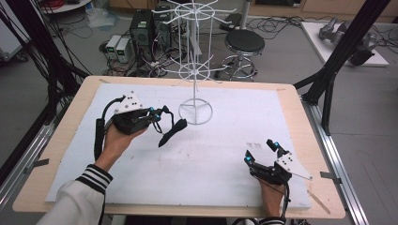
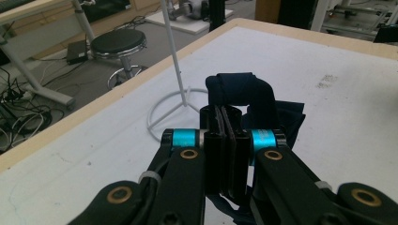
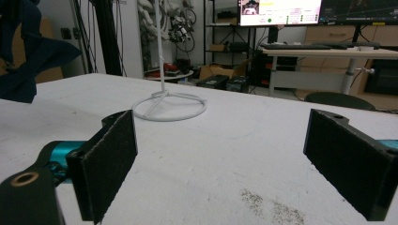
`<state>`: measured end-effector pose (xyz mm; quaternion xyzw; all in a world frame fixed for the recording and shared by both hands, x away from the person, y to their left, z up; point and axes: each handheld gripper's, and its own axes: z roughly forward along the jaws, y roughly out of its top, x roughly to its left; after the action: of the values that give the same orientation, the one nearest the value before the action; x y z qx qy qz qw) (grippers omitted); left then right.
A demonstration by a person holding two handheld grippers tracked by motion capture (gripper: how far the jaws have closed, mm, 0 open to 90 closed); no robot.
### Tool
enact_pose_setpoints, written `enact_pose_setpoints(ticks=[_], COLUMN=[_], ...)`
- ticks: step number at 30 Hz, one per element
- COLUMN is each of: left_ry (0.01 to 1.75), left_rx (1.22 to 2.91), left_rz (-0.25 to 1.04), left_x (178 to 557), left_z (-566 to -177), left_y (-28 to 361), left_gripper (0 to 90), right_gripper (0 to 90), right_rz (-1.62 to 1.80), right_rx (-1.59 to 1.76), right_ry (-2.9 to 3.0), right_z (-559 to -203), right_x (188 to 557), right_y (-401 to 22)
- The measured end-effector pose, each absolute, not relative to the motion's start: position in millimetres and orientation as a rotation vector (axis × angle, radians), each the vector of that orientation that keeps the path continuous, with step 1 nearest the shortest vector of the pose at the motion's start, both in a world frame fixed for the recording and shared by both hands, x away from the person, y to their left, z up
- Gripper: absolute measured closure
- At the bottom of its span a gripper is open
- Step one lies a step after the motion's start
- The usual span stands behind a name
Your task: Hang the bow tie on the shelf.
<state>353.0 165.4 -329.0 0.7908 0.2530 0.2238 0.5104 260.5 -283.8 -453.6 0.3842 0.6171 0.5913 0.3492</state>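
Observation:
A dark navy cloth strap (image 1: 172, 130) hangs from my left gripper (image 1: 162, 112), which is held above the left half of the white board. In the left gripper view the jaws of the left gripper (image 2: 224, 123) are shut on the strap (image 2: 244, 91), which folds over their tips. A white wire display rack (image 1: 195, 70) stands at the back middle, just right of that gripper; its ring base (image 2: 173, 110) lies ahead. My right gripper (image 1: 260, 151) rests at the front right, open, nothing between its pads (image 3: 110, 159). The strap (image 3: 23, 56) hangs at upper left in the right gripper view.
The white board (image 1: 211, 159) covers a wooden table (image 1: 300, 140). A black stool (image 1: 244, 44) and computer cases (image 1: 141, 28) stand on the floor beyond the far edge. A faint grey smudge (image 1: 253, 146) marks the board near my right gripper.

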Motion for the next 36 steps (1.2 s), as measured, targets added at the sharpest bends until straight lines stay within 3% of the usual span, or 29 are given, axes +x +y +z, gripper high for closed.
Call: enact_pose_setpoints(ticks=[36], left_ry=[0.606], left_rx=[1.831], left_rz=[0.665], left_x=[380], left_z=[-274], left_y=[146], left_gripper=[87.5], right_gripper=[9.1], right_rz=[1.535], right_rx=[0.994], right_ry=[1.601], right_z=[-454], right_x=[261], right_y=[-284])
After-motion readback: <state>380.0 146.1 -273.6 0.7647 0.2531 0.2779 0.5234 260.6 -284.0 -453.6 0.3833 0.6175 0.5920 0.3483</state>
